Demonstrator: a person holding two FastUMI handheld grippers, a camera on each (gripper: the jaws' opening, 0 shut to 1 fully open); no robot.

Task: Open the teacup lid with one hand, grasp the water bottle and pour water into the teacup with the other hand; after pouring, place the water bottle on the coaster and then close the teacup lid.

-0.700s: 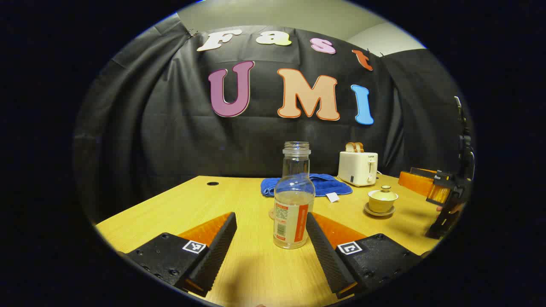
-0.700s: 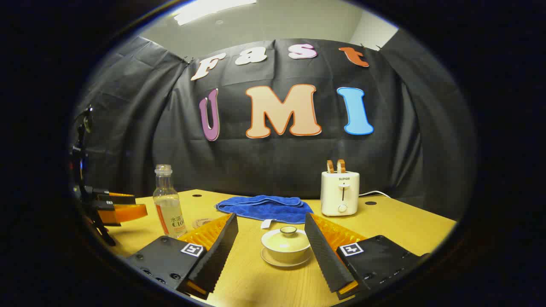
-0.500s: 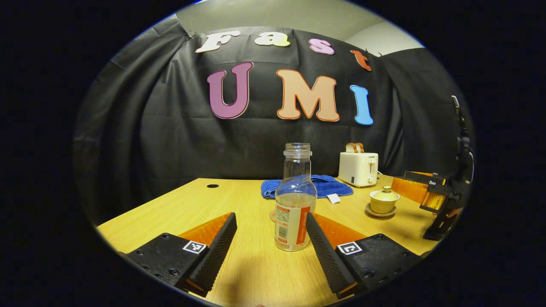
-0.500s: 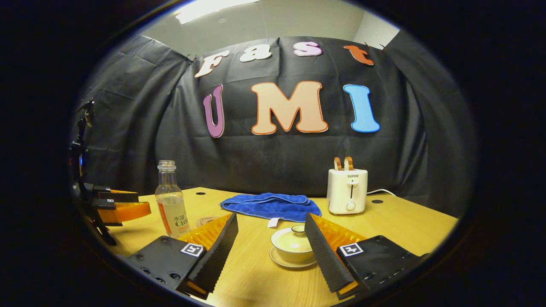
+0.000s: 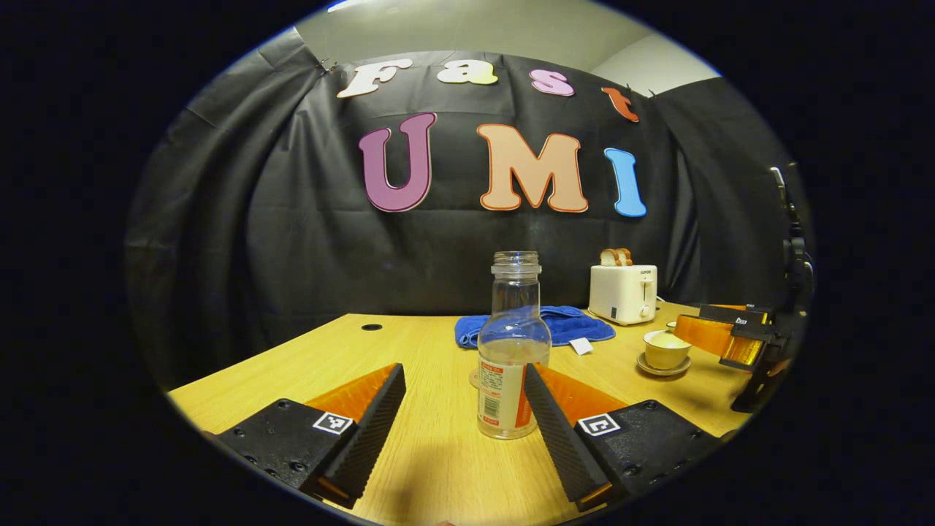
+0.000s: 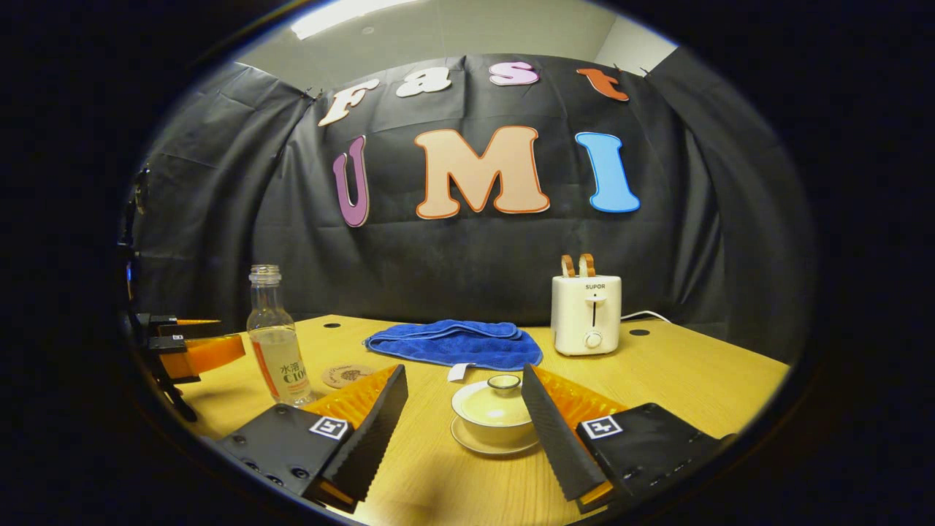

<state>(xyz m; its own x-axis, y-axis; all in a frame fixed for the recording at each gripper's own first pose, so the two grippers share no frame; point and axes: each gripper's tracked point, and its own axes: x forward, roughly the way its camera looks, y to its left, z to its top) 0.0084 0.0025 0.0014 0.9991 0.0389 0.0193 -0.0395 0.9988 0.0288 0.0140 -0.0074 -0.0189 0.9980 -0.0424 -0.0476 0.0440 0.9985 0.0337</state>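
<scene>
Left gripper view: left gripper (image 5: 464,409) spread wide, grasping nothing — water bottle (image 5: 512,358) upright on table (image 5: 409,351) between fingers, just beside right-hand one, contact unclear. Teacup (image 5: 665,351) on saucer right of bottle, well apart.

Right gripper view: right gripper (image 6: 462,416) released — lidded teacup (image 6: 495,415) between fingers, untouched. Coaster (image 6: 348,375) left of teacup, bottle (image 6: 277,347) beyond it. Blue towel (image 6: 454,345), toaster (image 6: 585,313) behind teacup.

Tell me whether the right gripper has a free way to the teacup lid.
Probably yes: the right gripper is open, the teacup lid sits between its fingers with its knob uncovered, and nothing stands between them.
</scene>
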